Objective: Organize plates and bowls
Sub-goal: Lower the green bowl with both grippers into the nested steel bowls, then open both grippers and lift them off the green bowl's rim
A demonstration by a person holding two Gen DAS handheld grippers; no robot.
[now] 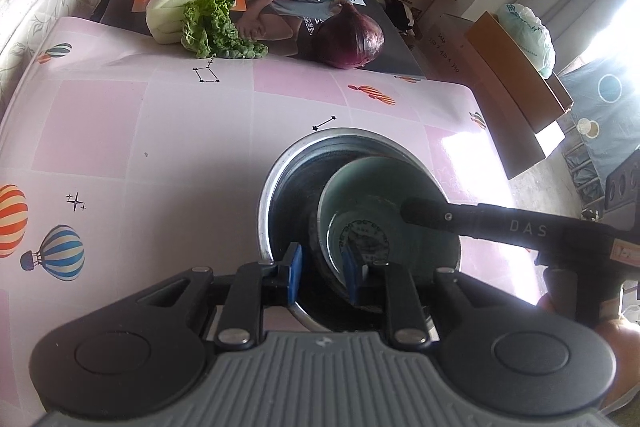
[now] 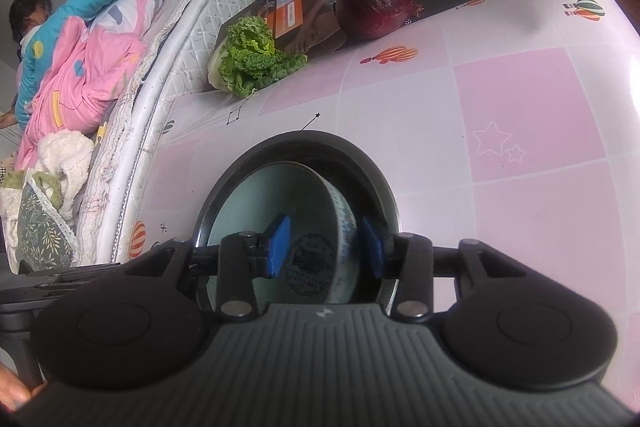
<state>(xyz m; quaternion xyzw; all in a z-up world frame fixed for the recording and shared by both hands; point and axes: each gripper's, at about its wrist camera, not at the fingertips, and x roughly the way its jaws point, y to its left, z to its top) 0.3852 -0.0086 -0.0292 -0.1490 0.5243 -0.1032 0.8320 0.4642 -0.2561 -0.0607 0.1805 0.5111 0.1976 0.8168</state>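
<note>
Pale-green ceramic bowl (image 2: 256, 211) — dark stamped centre — inside steel basin (image 1: 276, 183).

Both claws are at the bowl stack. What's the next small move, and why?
Probably close the right claw on the wall of the pale green ceramic bowl. Its blue pads straddle that wall with gaps on both sides, so nothing is gripped yet. The bowl sits tilted inside the larger stainless steel bowl, whose rim lies between the left claw's pads, which seem to steady it.
</note>
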